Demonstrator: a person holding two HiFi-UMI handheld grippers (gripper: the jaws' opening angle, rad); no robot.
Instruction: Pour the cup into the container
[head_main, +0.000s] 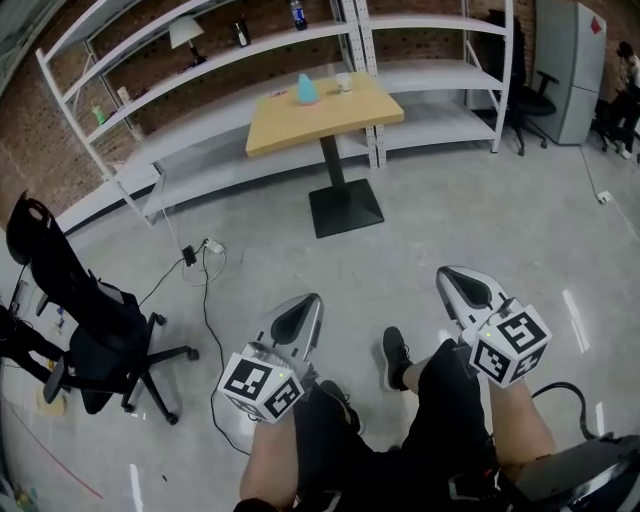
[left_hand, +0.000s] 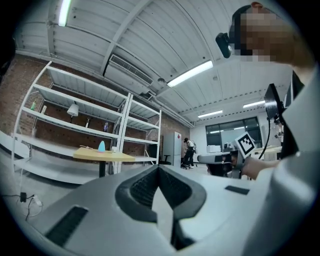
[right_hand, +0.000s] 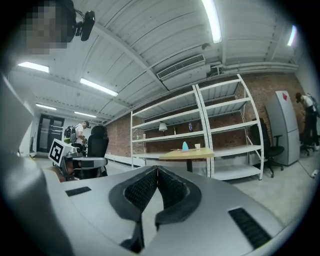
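Note:
A wooden table (head_main: 290, 125) stands far ahead by the shelving. On it are a light blue container (head_main: 307, 90) and a small white cup (head_main: 343, 82). Both also show small in the left gripper view as the container (left_hand: 101, 146) and cup (left_hand: 113, 149), and in the right gripper view as the container (right_hand: 185, 146) and cup (right_hand: 197, 147). My left gripper (head_main: 308, 303) and right gripper (head_main: 448, 275) are held low over my legs, far from the table. Both have their jaws closed together with nothing between them.
A black office chair (head_main: 95, 330) stands at the left, with cables (head_main: 205, 300) trailing on the concrete floor. White shelving (head_main: 200, 60) lines the brick wall behind the table. Another chair (head_main: 525, 100) and a grey cabinet (head_main: 570, 60) are at the far right.

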